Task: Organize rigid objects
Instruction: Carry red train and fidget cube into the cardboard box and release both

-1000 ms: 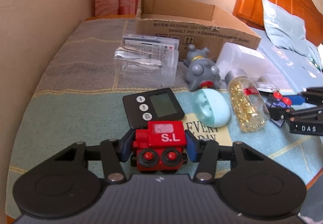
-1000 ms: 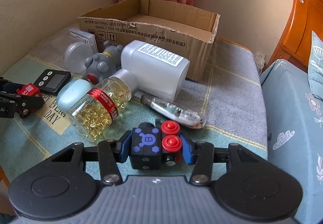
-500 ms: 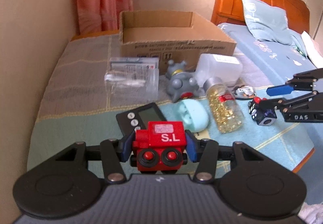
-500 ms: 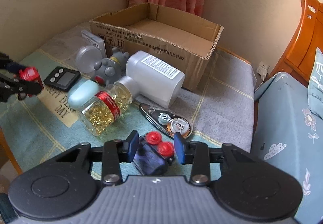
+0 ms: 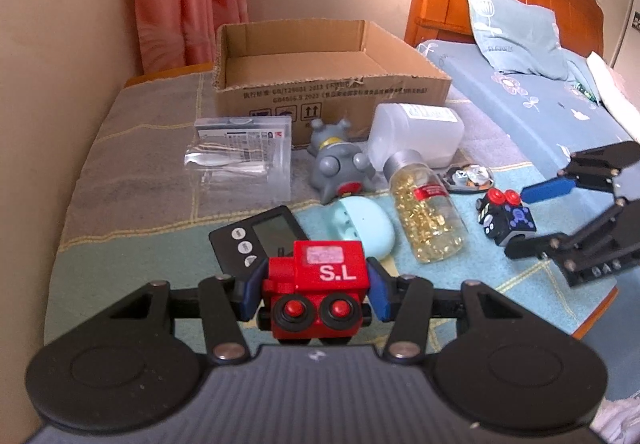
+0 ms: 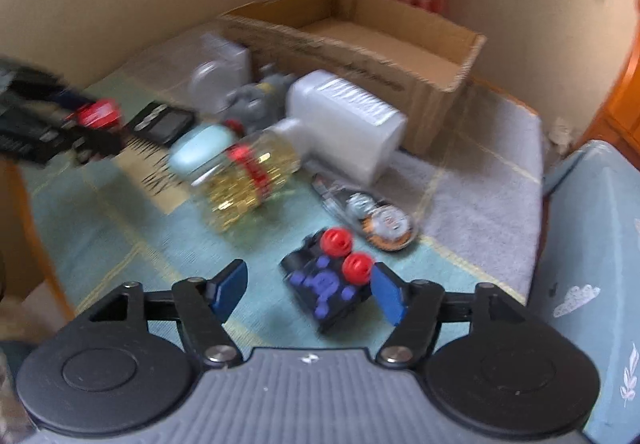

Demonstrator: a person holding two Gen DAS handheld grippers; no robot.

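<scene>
The left gripper (image 5: pixel 316 290) has its fingers pinched on a red toy block (image 5: pixel 318 280) marked "S.L", one blue pad against each side, and holds it up off the counter (image 5: pixel 132 244) above the near edge of a black timer (image 5: pixel 256 238). Straight ahead of those fingers, well beyond the clutter, sits the open cardboard box (image 5: pixel 320 83) with its long side facing them, and from here it looks bare inside, so I judge the red block is meant to go there. Between fingers and box lie a mint case (image 5: pixel 364 219), a capsule bottle (image 5: pixel 426 217), a grey toy figure (image 5: pixel 340 167), a white bottle (image 5: pixel 416 133) and a clear plastic case (image 5: pixel 244 159). The right gripper (image 6: pixel 308 288) has its fingers spread wide, and the dark toy block (image 6: pixel 326 284) with two red knobs lies on the cloth between them, skewed toward the right finger and not gripped; I cannot tell whether that pad touches it. A tape dispenser (image 6: pixel 380 222) lies just beyond it. The left gripper, already loaded, seems the readier of the two to reach the box, which lies ahead and a little left of the right fingers.
</scene>
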